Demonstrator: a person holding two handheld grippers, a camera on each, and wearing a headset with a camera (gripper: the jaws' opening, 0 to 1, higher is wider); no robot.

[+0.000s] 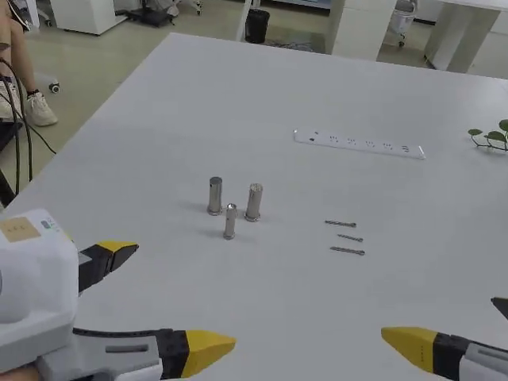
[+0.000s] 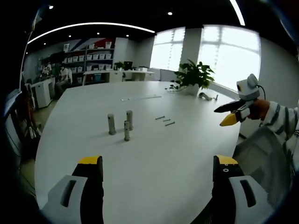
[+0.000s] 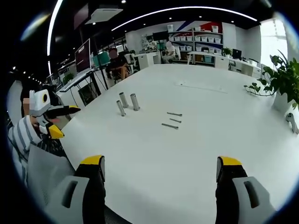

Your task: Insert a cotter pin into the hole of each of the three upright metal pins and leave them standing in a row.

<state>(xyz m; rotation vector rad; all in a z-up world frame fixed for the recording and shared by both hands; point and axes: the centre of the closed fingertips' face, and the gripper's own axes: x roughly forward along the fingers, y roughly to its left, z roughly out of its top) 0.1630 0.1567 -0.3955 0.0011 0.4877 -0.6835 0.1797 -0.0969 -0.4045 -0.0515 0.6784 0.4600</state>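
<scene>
Three short metal pins (image 1: 215, 195) (image 1: 230, 221) (image 1: 254, 202) stand upright in a tight cluster on the white table (image 1: 238, 103). To their right, three thin cotter pins (image 1: 348, 237) lie flat, one above the other. My left gripper (image 1: 167, 298) is open near the table's front left, well short of the pins. My right gripper (image 1: 452, 321) is open at the front right, below the cotter pins. The left gripper view has the metal pins (image 2: 124, 125) and cotter pins (image 2: 166, 120) far ahead between its spread fingers (image 2: 91, 163). In the right gripper view both groups (image 3: 126, 103) (image 3: 173, 120) lie ahead too.
A white power strip (image 1: 359, 144) lies beyond the cotter pins. Green plant leaves (image 1: 492, 136) reach in at the right edge, from a potted plant (image 2: 195, 77). A person's foot (image 1: 36, 107) and cables are on the floor at left. A black bin (image 1: 256, 25) stands past the table's far end.
</scene>
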